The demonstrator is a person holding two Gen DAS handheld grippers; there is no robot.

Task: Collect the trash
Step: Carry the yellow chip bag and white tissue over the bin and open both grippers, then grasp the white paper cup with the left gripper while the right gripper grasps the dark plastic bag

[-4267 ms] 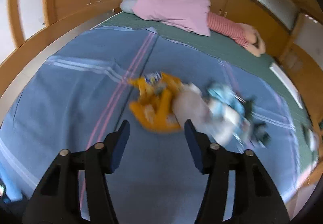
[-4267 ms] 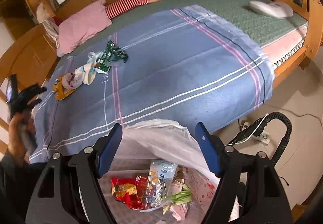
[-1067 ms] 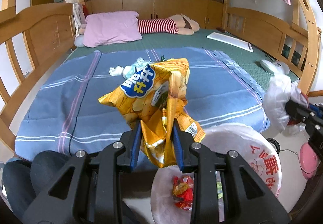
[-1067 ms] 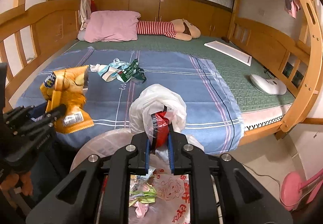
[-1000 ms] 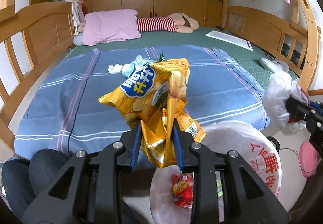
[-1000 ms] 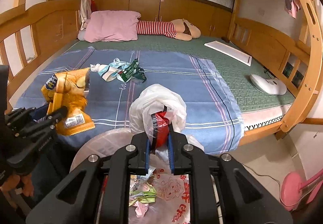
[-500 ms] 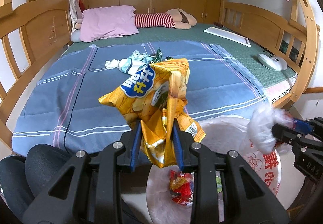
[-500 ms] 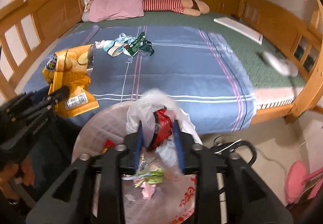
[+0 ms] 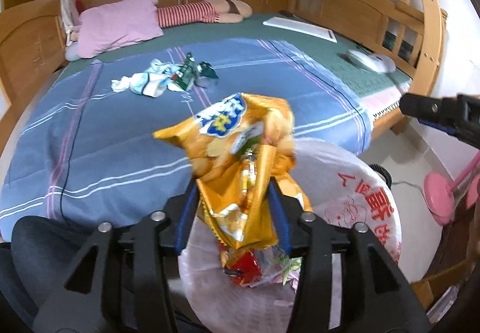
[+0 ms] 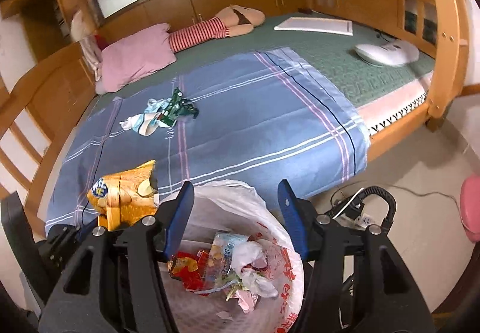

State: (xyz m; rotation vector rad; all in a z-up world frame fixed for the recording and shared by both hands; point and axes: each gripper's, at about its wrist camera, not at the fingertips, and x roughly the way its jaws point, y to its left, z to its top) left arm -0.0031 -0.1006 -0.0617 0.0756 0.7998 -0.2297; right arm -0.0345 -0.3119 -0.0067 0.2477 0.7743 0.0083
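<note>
While chip bag (image 9: 240,171) hides left tool (image 9: 232,210), pad contact unclear.

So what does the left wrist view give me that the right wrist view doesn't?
Only the left wrist view shows the right gripper from the side and the left gripper, jaws just opening, with the yellow chip bag between them. Only the right wrist view shows the right gripper's blue pads apart, just opened, empty, and the black cable on the floor. Both show the white bag-lined bin and the wrappers on the blue blanket.
</note>
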